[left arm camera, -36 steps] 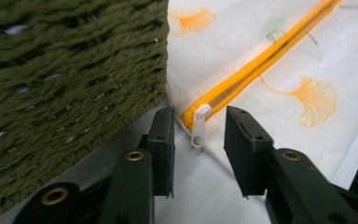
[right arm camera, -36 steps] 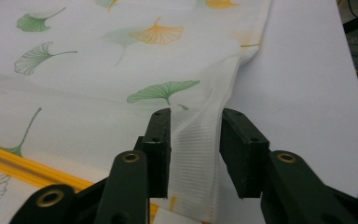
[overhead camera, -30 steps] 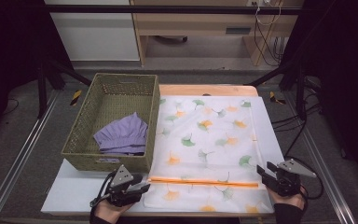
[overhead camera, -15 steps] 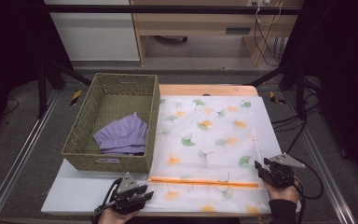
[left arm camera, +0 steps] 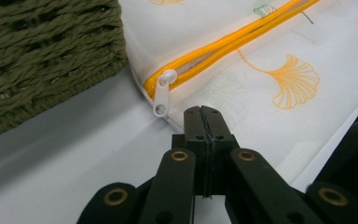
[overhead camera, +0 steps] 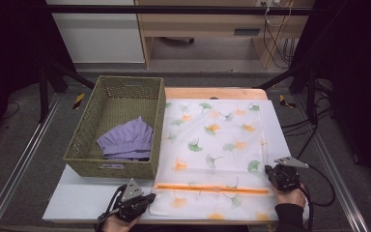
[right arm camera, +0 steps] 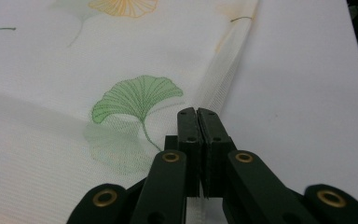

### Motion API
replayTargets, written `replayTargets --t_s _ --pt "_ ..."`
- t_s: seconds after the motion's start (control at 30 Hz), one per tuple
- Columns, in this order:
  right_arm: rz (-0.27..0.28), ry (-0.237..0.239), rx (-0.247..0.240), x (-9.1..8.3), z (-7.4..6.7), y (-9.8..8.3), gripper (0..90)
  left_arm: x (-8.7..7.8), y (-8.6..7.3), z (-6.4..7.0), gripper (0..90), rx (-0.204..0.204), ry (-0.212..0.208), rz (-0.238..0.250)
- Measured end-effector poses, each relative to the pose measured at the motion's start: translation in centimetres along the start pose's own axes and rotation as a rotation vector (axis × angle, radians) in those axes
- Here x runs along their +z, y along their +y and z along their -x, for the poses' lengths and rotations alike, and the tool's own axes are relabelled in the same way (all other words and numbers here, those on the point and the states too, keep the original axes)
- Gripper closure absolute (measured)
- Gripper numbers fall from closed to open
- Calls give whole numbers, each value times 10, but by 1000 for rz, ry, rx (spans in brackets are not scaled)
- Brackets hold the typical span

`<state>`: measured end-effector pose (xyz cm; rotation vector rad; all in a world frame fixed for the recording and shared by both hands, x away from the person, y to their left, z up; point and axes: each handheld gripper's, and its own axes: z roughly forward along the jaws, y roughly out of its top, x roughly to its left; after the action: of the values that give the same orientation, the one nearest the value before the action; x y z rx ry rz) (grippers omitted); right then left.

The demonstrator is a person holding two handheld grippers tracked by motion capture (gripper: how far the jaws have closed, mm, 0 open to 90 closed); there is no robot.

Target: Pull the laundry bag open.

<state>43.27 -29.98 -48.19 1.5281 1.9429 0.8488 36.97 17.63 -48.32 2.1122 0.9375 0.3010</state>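
Left gripper view: left gripper (left arm camera: 201, 111) and right gripper (right arm camera: 197, 113) have just pinched the white leaf-print mesh bag (overhead camera: 212, 145); thin cloth might slip out.

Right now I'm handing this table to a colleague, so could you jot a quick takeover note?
Left gripper: jaws just closed, shut at the near left edge of the mesh laundry bag, beside the white zipper pull; whether fabric is pinched is unclear.
Right gripper: jaws just closed, shut at the bag's right edge, by a green leaf print.
The bag lies flat on the table, orange zipper closed.
Purple garment sits in the basket.
Left, probably: open the zipper and put the garment in.
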Motion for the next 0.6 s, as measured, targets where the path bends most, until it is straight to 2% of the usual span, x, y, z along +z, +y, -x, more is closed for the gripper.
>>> replayTargets --t_s 0.1,0.2,0.23,0.27,0.3,0.33,0.4,0.43,0.47,0.5,0.53,0.57,0.6 --pt "26 -15 1 4 6 3 882 4 3 3 890 13 -1 3" --pt "26 -11 11 5 7 3 875 4 3 3 889 17 0 6" --pt "32 -20 -4 4 7 3 831 3 2 2 887 16 3 13" --pt "32 -20 -4 4 7 3 831 3 2 2 885 16 3 13" --pt "43 -14 2 2 7 3 756 2 3 2 881 24 9 25" --pt "43 -14 2 2 7 3 756 2 3 2 873 24 9 25" --pt "79 -3 7 -2 7 3 686 -1 5 2 862 34 13 49" --pt "112 13 16 -7 8 4 642 -5 7 2 829 41 16 83" --pt "112 13 16 -7 8 4 642 -5 7 2 807 41 16 83" --pt "147 29 10 -12 7 4 591 -6 8 2 780 48 16 101" --pt "147 29 10 -12 7 4 591 -7 10 3 780 51 21 115" --pt "176 39 2 -17 6 5 547 -8 13 4 732 69 15 139" --pt "176 39 2 -17 6 5 547 -8 13 4 704 69 15 139"
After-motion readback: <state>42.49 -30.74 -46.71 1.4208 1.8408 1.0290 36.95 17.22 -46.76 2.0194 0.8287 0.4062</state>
